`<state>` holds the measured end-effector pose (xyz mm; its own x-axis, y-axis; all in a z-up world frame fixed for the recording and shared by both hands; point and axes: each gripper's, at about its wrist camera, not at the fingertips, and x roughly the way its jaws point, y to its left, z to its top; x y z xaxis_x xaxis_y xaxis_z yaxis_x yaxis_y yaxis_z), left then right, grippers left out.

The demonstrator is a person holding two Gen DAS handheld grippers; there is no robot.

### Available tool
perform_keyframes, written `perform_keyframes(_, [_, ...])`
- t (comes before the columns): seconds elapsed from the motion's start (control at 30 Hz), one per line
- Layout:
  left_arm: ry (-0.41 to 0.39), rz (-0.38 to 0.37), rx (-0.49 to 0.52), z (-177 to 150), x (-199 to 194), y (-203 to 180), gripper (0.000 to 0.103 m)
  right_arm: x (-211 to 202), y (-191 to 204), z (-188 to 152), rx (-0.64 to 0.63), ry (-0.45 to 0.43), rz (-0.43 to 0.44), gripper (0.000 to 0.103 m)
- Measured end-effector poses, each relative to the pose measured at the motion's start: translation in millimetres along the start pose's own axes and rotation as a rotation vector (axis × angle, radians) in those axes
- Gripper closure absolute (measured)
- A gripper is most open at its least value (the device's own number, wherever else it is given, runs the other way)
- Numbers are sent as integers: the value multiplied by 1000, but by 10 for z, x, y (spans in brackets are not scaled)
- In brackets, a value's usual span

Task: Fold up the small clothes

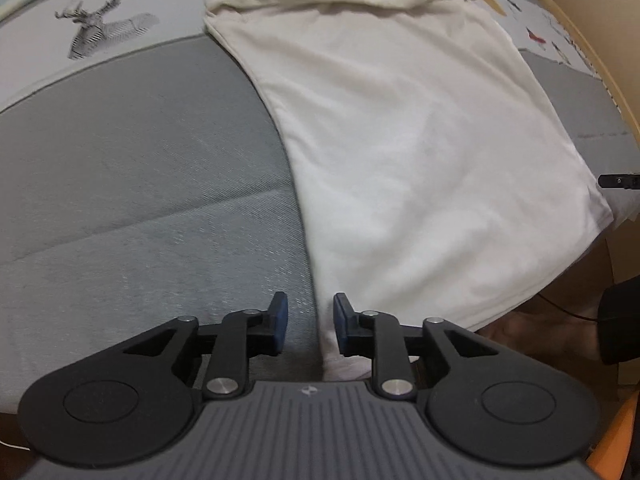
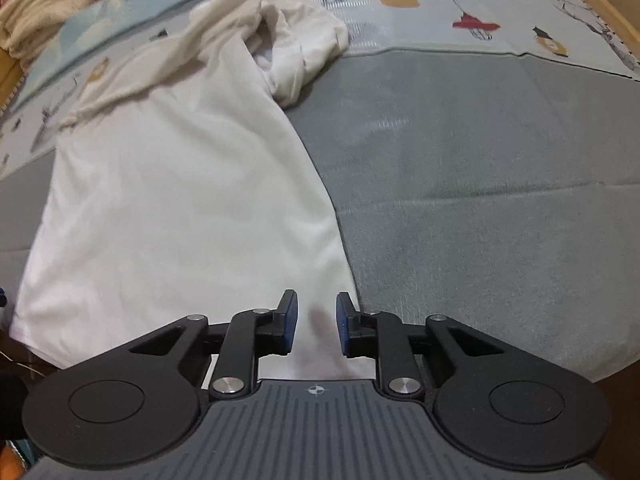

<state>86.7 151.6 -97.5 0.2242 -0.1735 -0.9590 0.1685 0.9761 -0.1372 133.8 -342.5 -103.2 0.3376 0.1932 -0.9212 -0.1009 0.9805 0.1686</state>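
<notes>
Claws (image 1: 310,322) (image 2: 317,322) parted, angled steeply down over white shirt (image 1: 400,140) hem.

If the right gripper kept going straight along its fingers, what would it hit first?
Most likely the near hem of the white cotton T-shirt lying flat on the grey bed cover; the right gripper, jaws apart, has that cloth directly ahead. Depth is uncertain.

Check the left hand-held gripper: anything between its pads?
Left wrist view: left hand-held gripper is open; only grey bedcover and the white shirt edge show beneath.
</notes>
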Motion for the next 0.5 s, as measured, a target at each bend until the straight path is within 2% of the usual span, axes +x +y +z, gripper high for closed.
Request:
perform_keyframes(0.23, [38, 8, 44, 33, 234, -154, 75, 113, -6, -103, -15, 64, -69, 81])
perform_keyframes(0.27, [43, 11, 60, 46, 255, -180, 79, 132, -11, -104, -14, 69, -79, 81])
perform_keyframes(0.3, [44, 19, 80, 46, 270, -205, 93, 151, -8, -101, -15, 74, -85, 81])
perform_keyframes(0.33, [44, 31, 100, 27, 274, -224, 99, 172, -3, -102, -20, 81, -88, 81])
perform_keyframes(0.37, [44, 34, 114, 14, 278, -231, 100, 188, 8, -107, -30, 91, -87, 81])
perform_keyframes(0.43, [44, 48, 113, -2, 278, -195, 100, 212, 57, -115, -58, 109, -74, 91])
perform_keyframes(0.47, [46, 70, 104, -9, 278, -161, 100, 218, 97, -120, -78, 113, -62, 99])
perform_keyframes(0.5, [47, 88, 94, -29, 275, -128, 100, 214, 147, -126, -101, 112, -49, 101])
